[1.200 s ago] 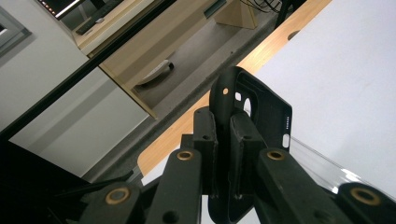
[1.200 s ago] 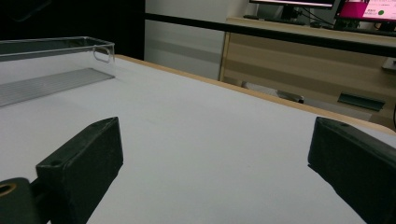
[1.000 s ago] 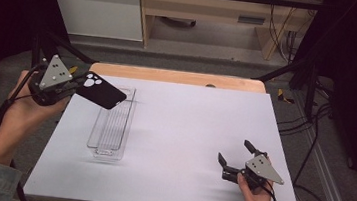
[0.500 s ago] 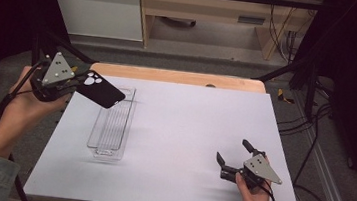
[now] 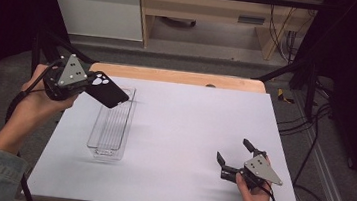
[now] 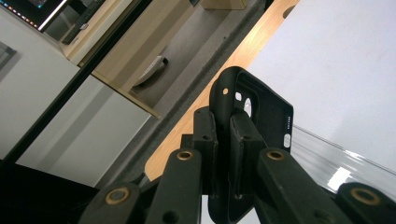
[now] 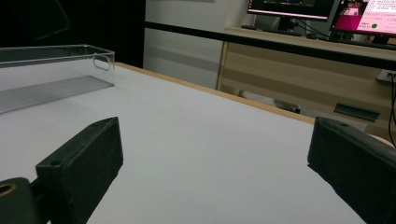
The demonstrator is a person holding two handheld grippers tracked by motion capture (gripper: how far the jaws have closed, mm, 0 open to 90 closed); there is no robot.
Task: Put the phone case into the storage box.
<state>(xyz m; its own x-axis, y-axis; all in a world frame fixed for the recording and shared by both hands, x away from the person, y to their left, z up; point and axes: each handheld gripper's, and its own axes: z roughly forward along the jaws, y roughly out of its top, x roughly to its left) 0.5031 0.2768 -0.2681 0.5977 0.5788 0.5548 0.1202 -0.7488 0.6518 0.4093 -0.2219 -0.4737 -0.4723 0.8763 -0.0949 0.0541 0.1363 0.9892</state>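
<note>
Between the jaws of the left tool [image 5: 88, 82], a black phone case [image 5: 108, 89] is clamped by one edge; in the left gripper view the pads [image 6: 240, 140] are seen pressed onto the case wall [image 6: 261, 112], with the camera cut-outs turned toward the lens. The case is held in the air, above the far left corner of the white counter [image 5: 188, 131], and it is tilted over the far end of a clear plastic tray [image 5: 112, 123] that lies on the counter just below it. Nothing is seen inside the tray. The pick-up is therefore judged done; the lowering of the case into the tray and its release are judged to be left.

The right tool [image 5: 233, 156] is kept low at the near right of the counter, well apart from the tray. Its jaws are spread wide with nothing between them, as is shown in the right gripper view, where bare counter is seen between the two black pads [image 7: 81, 163].

Compared with the frame of a second ago, the left tool and the case have been shifted only slightly, with the case kept over the tray's far end and not yet brought lower. The right tool and the tray are found in the same places.
</note>
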